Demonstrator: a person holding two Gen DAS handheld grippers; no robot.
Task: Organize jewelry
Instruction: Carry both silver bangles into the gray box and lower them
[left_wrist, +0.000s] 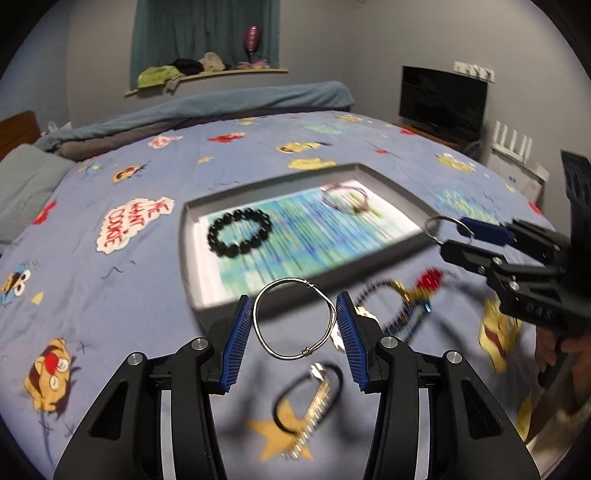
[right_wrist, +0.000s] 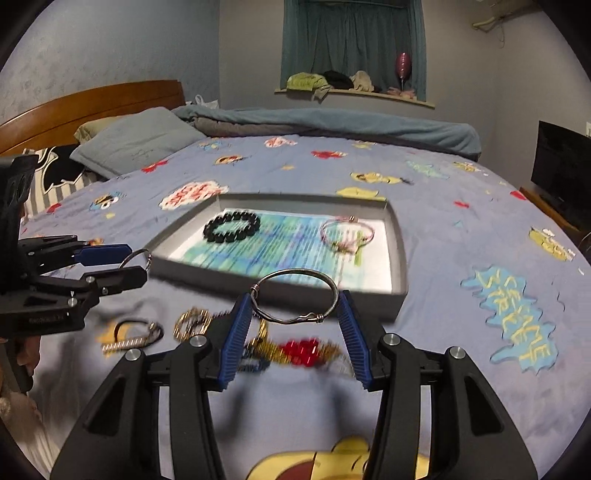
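Evidently each gripper carries a silver wire bangle: the left gripper (left_wrist: 294, 325) pinches one bangle (left_wrist: 294, 320) across its width, the right gripper (right_wrist: 295, 317) another bangle (right_wrist: 295, 297), both lifted off the bedsheet (left_wrist: 122, 295) just before the tray's (left_wrist: 188, 258) near edge, likely for dropping beside the black bead bracelet (left_wrist: 239, 233) and pink bracelet (left_wrist: 345, 197) inside.

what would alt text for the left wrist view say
The left gripper holds a silver wire bangle between its blue pads above a cartoon-print bedspread. Ahead lies a shallow grey tray holding a black bead bracelet and a pink one; the right gripper holds another ring.
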